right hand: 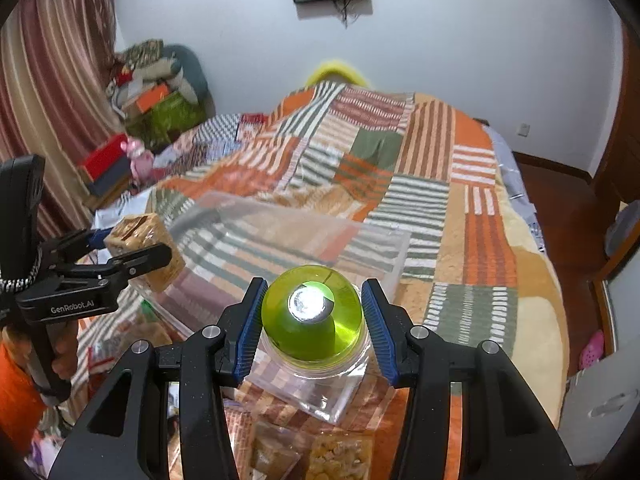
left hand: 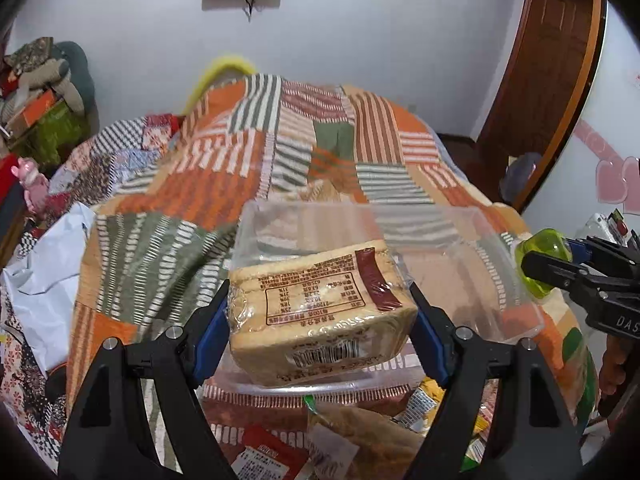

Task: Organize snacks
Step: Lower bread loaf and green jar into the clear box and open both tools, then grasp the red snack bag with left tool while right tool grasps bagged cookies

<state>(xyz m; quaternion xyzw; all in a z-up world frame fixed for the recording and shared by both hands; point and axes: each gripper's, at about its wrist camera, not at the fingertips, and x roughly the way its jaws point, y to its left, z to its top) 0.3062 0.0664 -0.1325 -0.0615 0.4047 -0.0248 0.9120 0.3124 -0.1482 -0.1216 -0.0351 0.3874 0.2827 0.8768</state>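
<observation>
My left gripper [left hand: 320, 316] is clamped on a cake pack [left hand: 320, 320]: a tan, squarish block in clear film, with a printed nutrition panel and a dark red band on top and a barcode on the near face. The blue pads press both its sides. It hangs tilted over the near rim of the clear bin [left hand: 460, 248], toward the bin's left corner.

My right gripper [right hand: 312, 320] holds a jar [right hand: 312, 316] with a round translucent green lid and a clear body, pads [right hand: 250, 320] against the lid. The jar sits just near of the bin, at its right front corner.

The bin lies on the patchwork bed [left hand: 248, 160]. Its far and right walls stand unobstructed, and inside it only the bottom shows past the pack. More snack packets [left hand: 360, 432] crowd the bed just near of the bin, under both grippers. Quilt stretches bare beyond the bin's far wall.
</observation>
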